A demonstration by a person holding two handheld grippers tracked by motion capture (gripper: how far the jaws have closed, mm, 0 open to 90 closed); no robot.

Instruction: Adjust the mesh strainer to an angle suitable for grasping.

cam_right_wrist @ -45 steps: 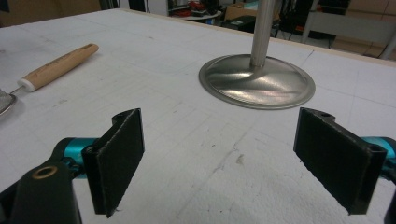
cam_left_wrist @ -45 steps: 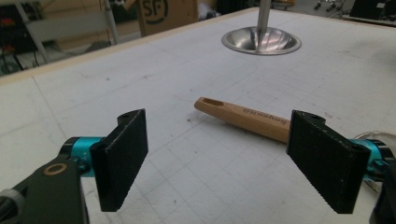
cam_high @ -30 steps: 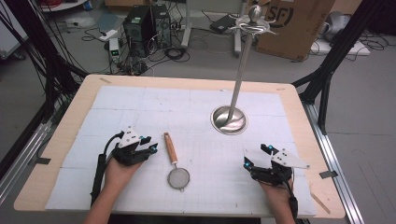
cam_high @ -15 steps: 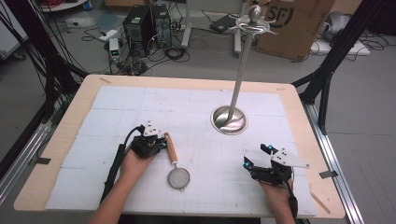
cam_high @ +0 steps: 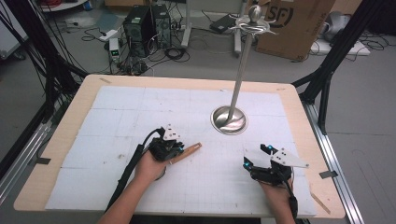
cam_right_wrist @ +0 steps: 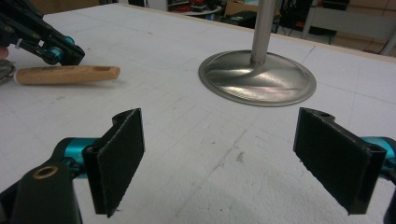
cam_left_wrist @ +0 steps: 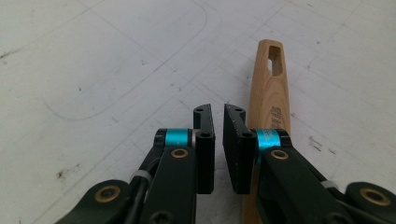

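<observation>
While the left tongs (cam_left_wrist: 218, 122) have just pinched together on nothing, the wooden handle (cam_left_wrist: 270, 93) beside them now lies swung round near the worktop's (cam_high: 299, 100) front edge; the right tongs (cam_right_wrist: 219, 163) gape apart.

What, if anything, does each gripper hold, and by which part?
Nothing is held. The left gripper is shut on nothing, the wooden handle lying beside its jaws; the right gripper is open.
</observation>
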